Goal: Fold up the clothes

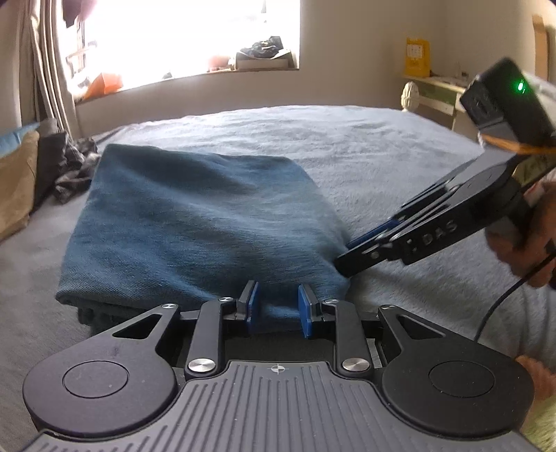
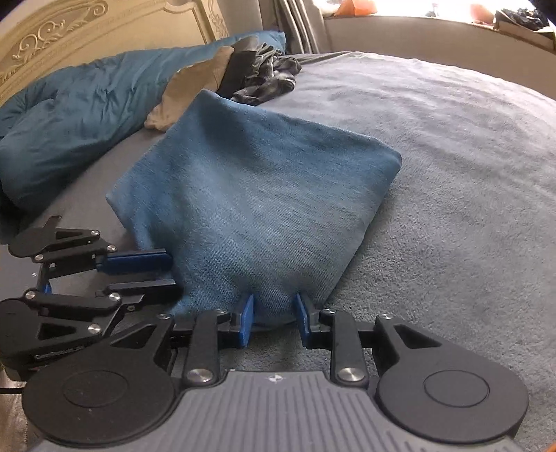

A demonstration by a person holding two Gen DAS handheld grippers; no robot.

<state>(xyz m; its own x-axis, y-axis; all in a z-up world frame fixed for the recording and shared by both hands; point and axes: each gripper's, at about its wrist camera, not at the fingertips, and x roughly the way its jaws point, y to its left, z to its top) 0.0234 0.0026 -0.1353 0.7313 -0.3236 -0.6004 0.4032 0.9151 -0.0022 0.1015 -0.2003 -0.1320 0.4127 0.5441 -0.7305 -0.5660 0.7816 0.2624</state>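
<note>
Both tongs are on the cloth at once. The folded blue garment (image 1: 194, 222) lies across the middle of the grey bed (image 1: 382, 146), its far corners resting flat, its near edge gathered up. In the left wrist view the left tongs (image 1: 278, 307) sit at the bottom centre, blue pads pinching a bunched bit of that near edge between them. From the right side of that frame the right tongs (image 1: 351, 257) reach in slanting, gripped by a hand (image 1: 521, 243) at the far right, tips pressed into the garment's right corner.

Switch to the right wrist view: the garment (image 2: 257, 194) fills the centre, and the right tongs (image 2: 274, 316) at the bottom centre are clamped on its nearest corner, fabric puckered between the pads. At lower left the left tongs (image 2: 166, 274) nip the cloth's left edge.

A blue duvet (image 2: 69, 114) is heaped at upper left beneath a carved headboard (image 2: 69, 31), with a tan pillow (image 2: 187, 94) and crumpled dark clothes (image 2: 264, 80) just beyond the garment.
</note>
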